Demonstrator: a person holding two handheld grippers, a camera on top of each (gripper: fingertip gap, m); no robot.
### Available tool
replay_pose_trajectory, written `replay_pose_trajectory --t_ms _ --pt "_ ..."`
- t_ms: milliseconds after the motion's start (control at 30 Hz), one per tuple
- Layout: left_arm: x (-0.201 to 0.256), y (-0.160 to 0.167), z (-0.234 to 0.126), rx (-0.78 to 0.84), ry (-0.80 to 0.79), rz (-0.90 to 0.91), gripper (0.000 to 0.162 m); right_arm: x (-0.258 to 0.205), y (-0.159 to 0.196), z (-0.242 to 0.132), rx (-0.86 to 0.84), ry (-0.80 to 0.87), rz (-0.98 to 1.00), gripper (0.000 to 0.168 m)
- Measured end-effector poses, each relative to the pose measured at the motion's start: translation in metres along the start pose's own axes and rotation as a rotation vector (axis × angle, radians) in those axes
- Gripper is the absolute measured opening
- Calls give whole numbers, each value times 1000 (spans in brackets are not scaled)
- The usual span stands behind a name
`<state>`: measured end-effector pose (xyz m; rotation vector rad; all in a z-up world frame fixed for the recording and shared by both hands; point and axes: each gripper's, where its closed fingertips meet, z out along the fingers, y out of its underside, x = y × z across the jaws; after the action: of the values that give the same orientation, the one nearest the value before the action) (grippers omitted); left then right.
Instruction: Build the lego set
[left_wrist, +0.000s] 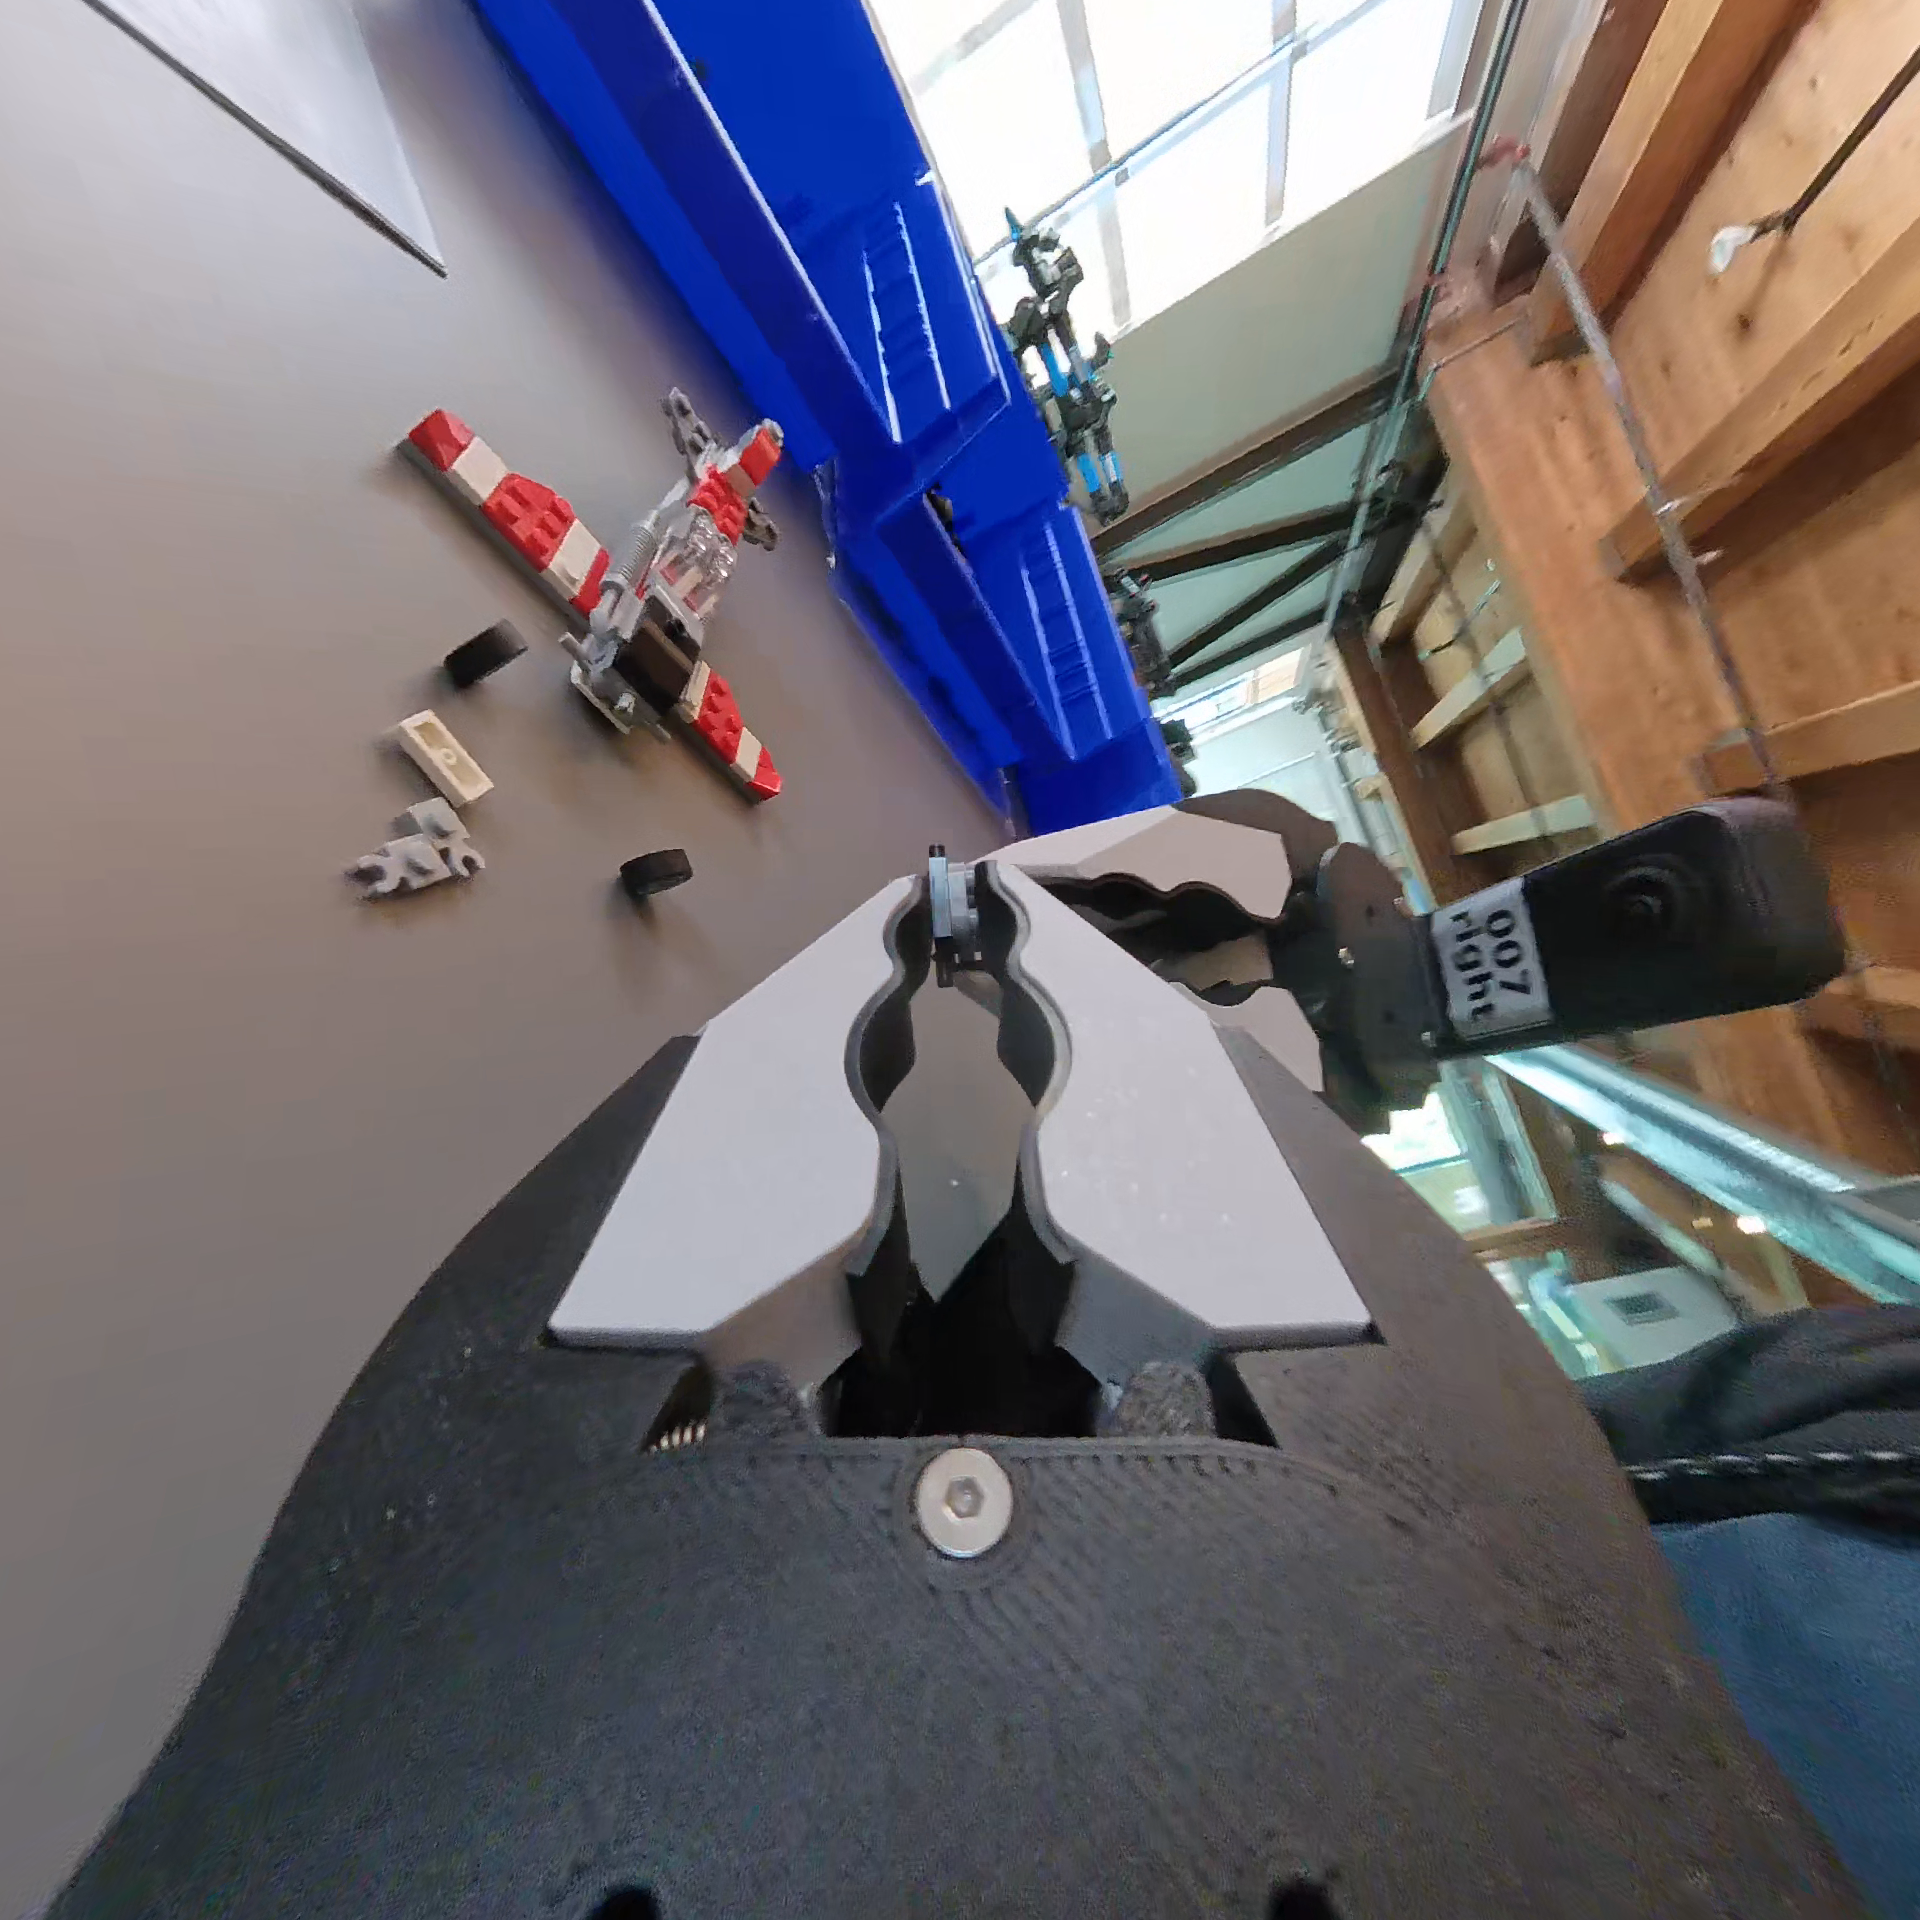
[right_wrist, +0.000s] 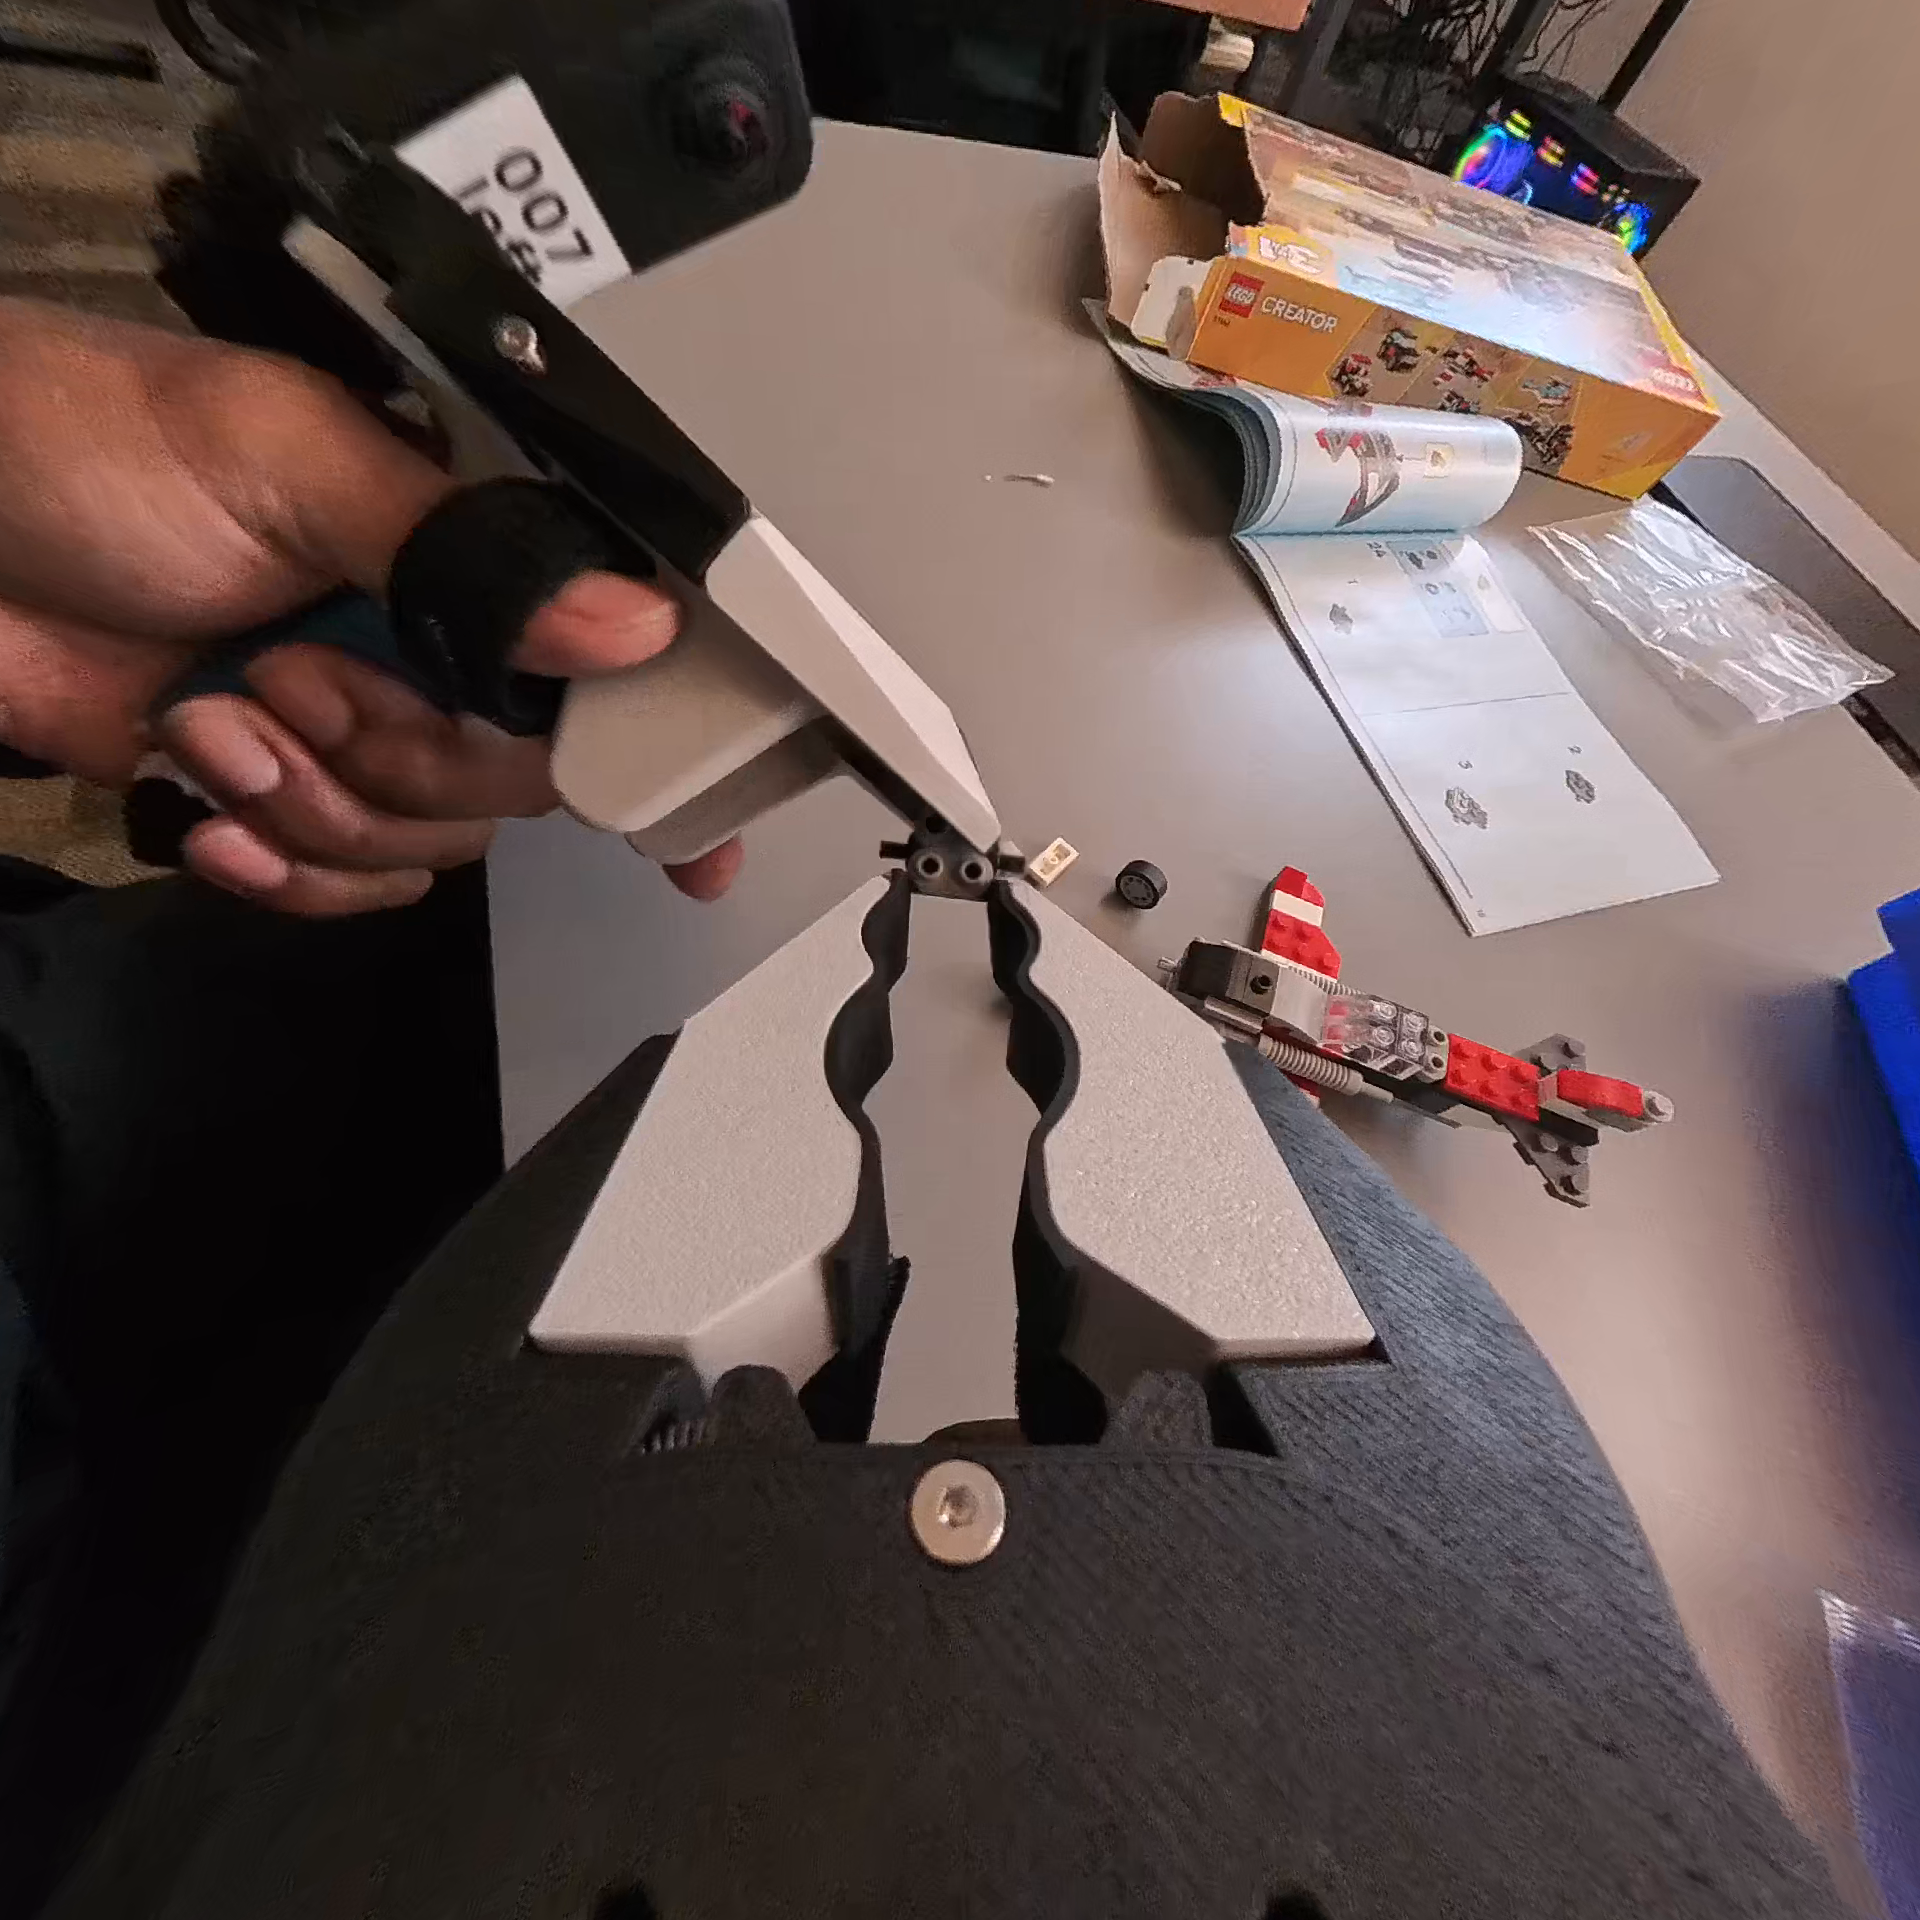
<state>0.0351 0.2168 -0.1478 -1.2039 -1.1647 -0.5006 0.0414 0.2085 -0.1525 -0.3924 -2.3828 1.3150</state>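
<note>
My left tongs (left_wrist: 961, 914) pinch a small grey piece (left_wrist: 951, 906), held above the bench (left_wrist: 208, 935). My right tongs (right_wrist: 948, 883) meet it head-on, tips closing around it, contact unclear. The plane model (right_wrist: 1434, 1049) lies to their right.

The small grey piece (left_wrist: 954, 914) is mostly hidden between the fingertips, so its shape is hard to tell. The right gripper (left_wrist: 1164, 914) is partly behind the left one. The plane (right_wrist: 1423, 1049) has one wing hidden behind its body. The blue bin (right_wrist: 1896, 1039) is blurry and cut off by the edge.
</note>
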Motion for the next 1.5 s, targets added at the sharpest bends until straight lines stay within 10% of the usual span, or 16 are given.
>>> replay_pose_trajectory --t_ms 1000,1500 --pt "-3 -2 1 104 175 -390 10 2 -5 2 69 97 -165 17" --pt "0 3 4 69 101 -224 11 4 -3 -3 171 -6 -70 15"
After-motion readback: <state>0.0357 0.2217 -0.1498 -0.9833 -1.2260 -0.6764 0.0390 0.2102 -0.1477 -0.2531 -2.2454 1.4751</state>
